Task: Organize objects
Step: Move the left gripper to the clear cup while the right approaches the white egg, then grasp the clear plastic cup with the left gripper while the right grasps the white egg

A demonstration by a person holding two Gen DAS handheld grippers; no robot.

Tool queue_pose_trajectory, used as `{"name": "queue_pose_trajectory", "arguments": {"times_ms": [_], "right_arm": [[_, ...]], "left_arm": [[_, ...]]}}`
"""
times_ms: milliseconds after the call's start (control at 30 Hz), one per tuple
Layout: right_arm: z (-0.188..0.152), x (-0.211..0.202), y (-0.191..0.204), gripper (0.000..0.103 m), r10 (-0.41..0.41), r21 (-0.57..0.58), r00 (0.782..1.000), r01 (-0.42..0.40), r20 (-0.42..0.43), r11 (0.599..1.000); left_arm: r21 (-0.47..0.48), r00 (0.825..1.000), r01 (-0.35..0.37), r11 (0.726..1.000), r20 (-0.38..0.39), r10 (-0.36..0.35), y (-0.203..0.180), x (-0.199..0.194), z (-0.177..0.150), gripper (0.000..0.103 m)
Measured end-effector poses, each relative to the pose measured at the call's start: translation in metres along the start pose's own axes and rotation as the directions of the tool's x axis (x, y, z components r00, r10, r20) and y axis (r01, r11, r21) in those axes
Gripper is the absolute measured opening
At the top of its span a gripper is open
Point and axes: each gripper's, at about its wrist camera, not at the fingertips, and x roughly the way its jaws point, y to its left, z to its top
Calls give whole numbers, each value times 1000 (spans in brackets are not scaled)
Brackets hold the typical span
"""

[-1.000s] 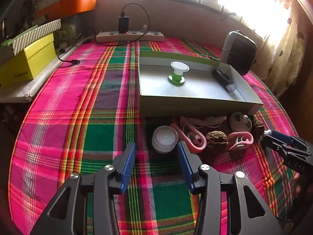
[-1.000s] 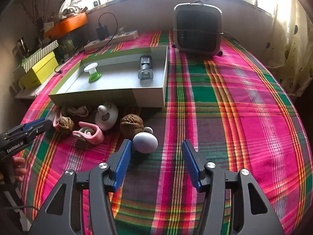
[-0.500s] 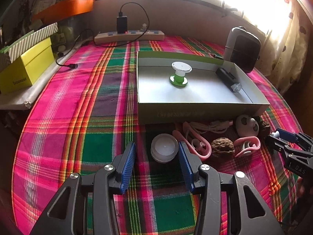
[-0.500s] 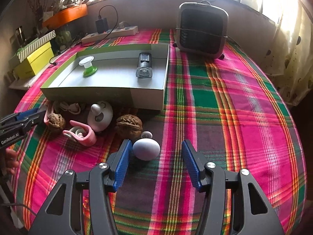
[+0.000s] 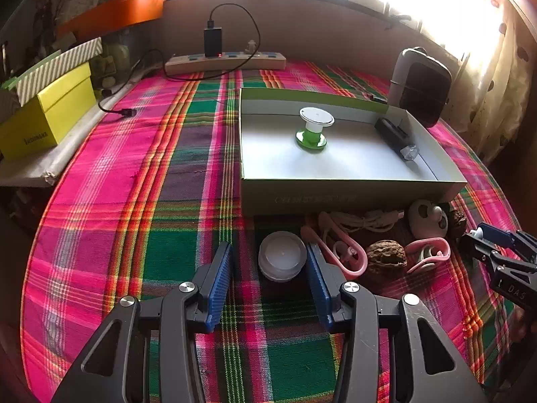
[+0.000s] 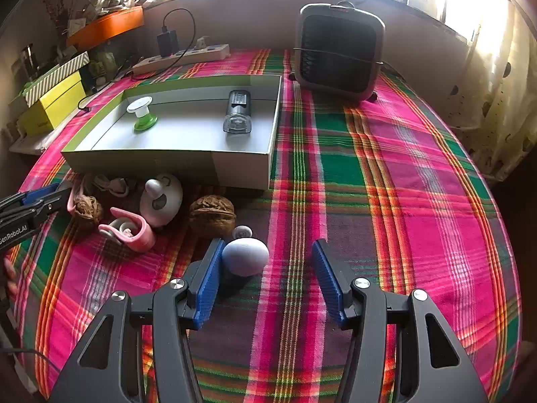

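Left wrist view: the left gripper (image 5: pixel 270 262) stands open, its ribbed blue pads either side of a round white lidded pot (image 5: pixel 282 260). The right pad sits just beside or against the pot, the left pad is clear of it, so nothing is clamped. To the right lie a looped pink clip (image 5: pixel 339 252), a wrinkled walnut (image 5: pixel 386 257), a second pink clip (image 5: pixel 428 252), a coiled white cable (image 5: pixel 365 220) and a smooth white rounded gadget (image 5: pixel 428 218). Beyond them stands a shallow cardboard tray (image 5: pixel 335 194) holding a green-footed white spool (image 5: pixel 313 129) and a dark torch-like cylinder (image 5: pixel 396 137). The woven plaid cloth (image 5: pixel 134 184) is pink, green and orange.

Right wrist view: the right gripper (image 6: pixel 266 268) is open about halfway around a matte pale egg (image 6: pixel 245 257). The left pad is just beside or touching the egg, the right pad well apart; no grip. A larger walnut (image 6: pixel 212 215) and a small white disc (image 6: pixel 242 232) lie just beyond. Far off stand a boxy grilled heater (image 6: pixel 339 50), a power strip (image 6: pixel 183 58) against the wall, and yellow boxes (image 6: pixel 53 104) at far left below bright windows.
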Motion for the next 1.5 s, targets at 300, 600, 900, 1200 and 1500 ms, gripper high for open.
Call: {"name": "queue_pose_trajectory", "arguments": {"times_ms": [300,600,900,1200,1500], "right_arm": [[-2,-2,1,47,5,-6,1000,-5,4,1000],[-2,-3,1,33,15,-5,1000,-15,8,1000],[-1,-3,-1,24,18,3,1000,-18,11,1000],[-1,-4,-3,23,23,18,1000,-24,14,1000],[-2,-6,-4,23,31,19,999,-31,23,999]], "left_arm": [[-14,1000,-10,1000,3,10,3,-1,0,32],[-13,1000,-15,1000,4,15,3,-1,-1,26],[-15,1000,-15,1000,4,15,3,-1,-1,26],[-14,1000,-16,1000,4,16,3,-1,-1,26],[-15,1000,-15,1000,5,15,3,-1,-1,26]]}}
